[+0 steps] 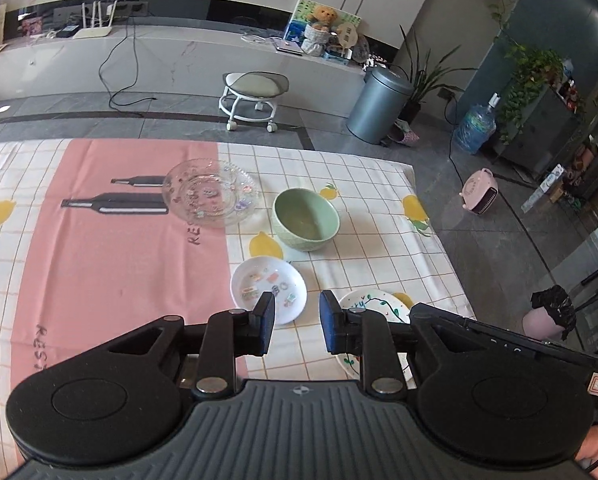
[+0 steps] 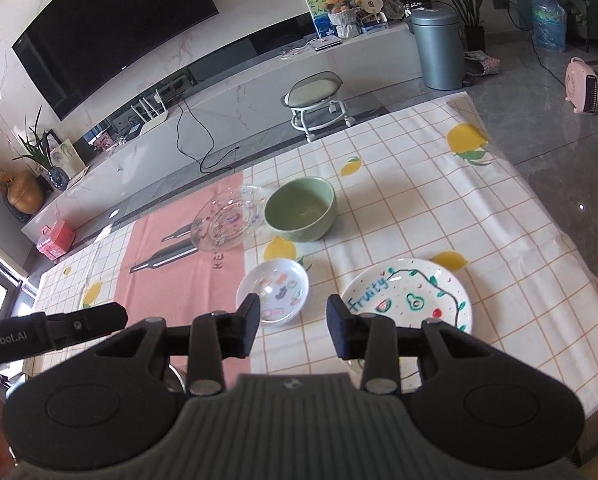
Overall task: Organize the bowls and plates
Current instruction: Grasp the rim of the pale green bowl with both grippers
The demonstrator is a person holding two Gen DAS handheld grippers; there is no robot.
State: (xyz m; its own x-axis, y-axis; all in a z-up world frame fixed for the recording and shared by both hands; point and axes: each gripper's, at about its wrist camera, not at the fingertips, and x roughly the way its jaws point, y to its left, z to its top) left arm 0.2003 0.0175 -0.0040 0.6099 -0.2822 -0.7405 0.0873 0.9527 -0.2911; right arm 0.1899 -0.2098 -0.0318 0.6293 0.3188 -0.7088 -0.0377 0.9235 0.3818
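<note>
On the checked tablecloth stand a clear glass plate (image 1: 213,192) (image 2: 229,218), a green bowl (image 1: 306,219) (image 2: 300,209), a small white dish with stickers (image 1: 267,289) (image 2: 273,291) and a white "Fruity" plate (image 2: 409,294) (image 1: 373,305). My left gripper (image 1: 297,324) hovers open above the table, between the small dish and the "Fruity" plate, nothing between its fingers. My right gripper (image 2: 293,326) is open too, above the gap between those same two pieces, holding nothing. The near edge of the "Fruity" plate is hidden behind both grippers.
The table's far edge (image 1: 259,142) and right edge (image 1: 439,240) drop to a grey floor with a wheeled stool (image 1: 253,98), a metal bin (image 1: 377,104) and a pink heater (image 1: 479,192). The left gripper's body (image 2: 51,332) shows at the left of the right wrist view.
</note>
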